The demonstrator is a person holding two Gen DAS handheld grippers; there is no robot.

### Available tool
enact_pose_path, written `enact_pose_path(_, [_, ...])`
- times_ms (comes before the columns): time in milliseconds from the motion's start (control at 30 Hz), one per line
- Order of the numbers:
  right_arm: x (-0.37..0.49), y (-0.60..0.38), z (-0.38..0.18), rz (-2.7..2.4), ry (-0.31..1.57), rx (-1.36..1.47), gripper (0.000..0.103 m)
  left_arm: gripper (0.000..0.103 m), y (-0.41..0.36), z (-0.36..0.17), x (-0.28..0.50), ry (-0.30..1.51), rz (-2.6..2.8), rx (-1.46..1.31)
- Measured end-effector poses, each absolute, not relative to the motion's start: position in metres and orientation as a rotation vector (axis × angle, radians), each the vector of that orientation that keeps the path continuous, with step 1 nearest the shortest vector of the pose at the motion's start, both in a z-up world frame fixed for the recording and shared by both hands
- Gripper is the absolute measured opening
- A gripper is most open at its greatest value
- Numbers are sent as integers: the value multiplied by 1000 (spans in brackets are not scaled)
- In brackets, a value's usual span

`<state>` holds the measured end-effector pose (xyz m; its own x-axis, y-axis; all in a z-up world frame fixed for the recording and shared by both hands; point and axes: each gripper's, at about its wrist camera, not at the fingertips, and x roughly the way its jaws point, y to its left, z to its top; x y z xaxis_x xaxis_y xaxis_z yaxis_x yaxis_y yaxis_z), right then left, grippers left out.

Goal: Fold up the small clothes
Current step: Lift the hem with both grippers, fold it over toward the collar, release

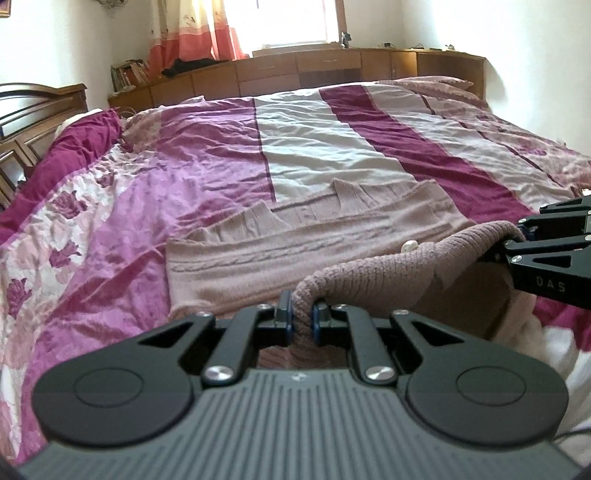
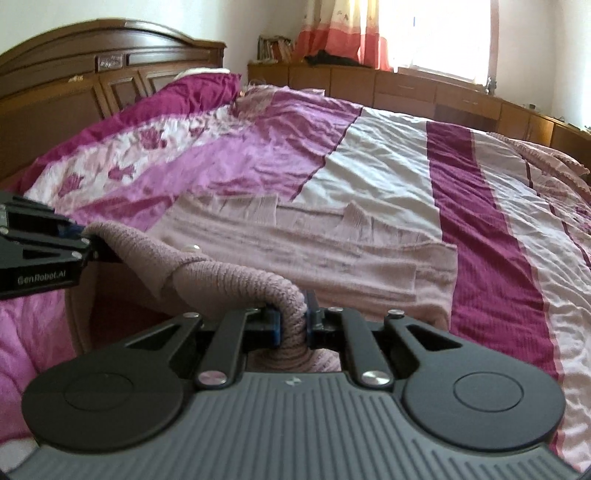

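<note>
1. Left wrist view: the left gripper [image 1: 303, 319] is clamped on the ribbed edge of a dusty-pink knitted garment [image 1: 295, 243], with the fabric pinched between its two blue-edged pads.
2. From that grip the ribbed edge rises clear of the bed and arches to the right, where the right gripper [image 1: 517, 240] is also closed on it.
3. The letters "DAS" can be read on the side of the right gripper's black body.
4. The rest of the garment lies flat ahead of the left gripper on a bedspread [image 1: 184, 155] striped in purple, white and dark magenta.
5. A small white button [image 1: 410, 245] shows on the knit just behind the raised edge.
6. Far beyond the tongs, a low wooden cabinet [image 1: 295, 70] runs under a bright window with an orange-and-cream curtain [image 1: 199, 33]; a few books [image 1: 127, 74] stand at the cabinet's left end.
7. Right wrist view: the right gripper [image 2: 293, 321] is shut tight on the same ribbed edge, which bunches into a thick roll between its pads.
8. The roll runs up and to the left to the left gripper [image 2: 83, 240], likewise closed on the fabric.
9. The words "GenRobot.AI" are printed on the left gripper's side.
10. The flat part of the garment spreads ahead and to the right of the right gripper.
11. A dark wooden headboard [image 2: 92, 70] stands far off to the left, with a magenta pillow [image 2: 199, 86] before it.
</note>
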<state>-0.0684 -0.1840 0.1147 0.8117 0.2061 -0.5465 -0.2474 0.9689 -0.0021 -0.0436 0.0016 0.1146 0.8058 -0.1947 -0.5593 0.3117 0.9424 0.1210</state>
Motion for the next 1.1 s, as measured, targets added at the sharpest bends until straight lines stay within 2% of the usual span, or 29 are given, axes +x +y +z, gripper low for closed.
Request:
enact_pose_path(633, [62, -180, 147, 176, 401, 22, 12, 12, -9, 145, 74, 459, -160, 121])
enact_pose_path(800, [108, -171, 124, 143, 413, 4, 12, 12, -16, 125, 115, 479, -115, 128])
enact_pose_path(1100, [174, -162, 48, 71, 537, -12, 12, 12, -33, 50, 179, 588, -66, 150])
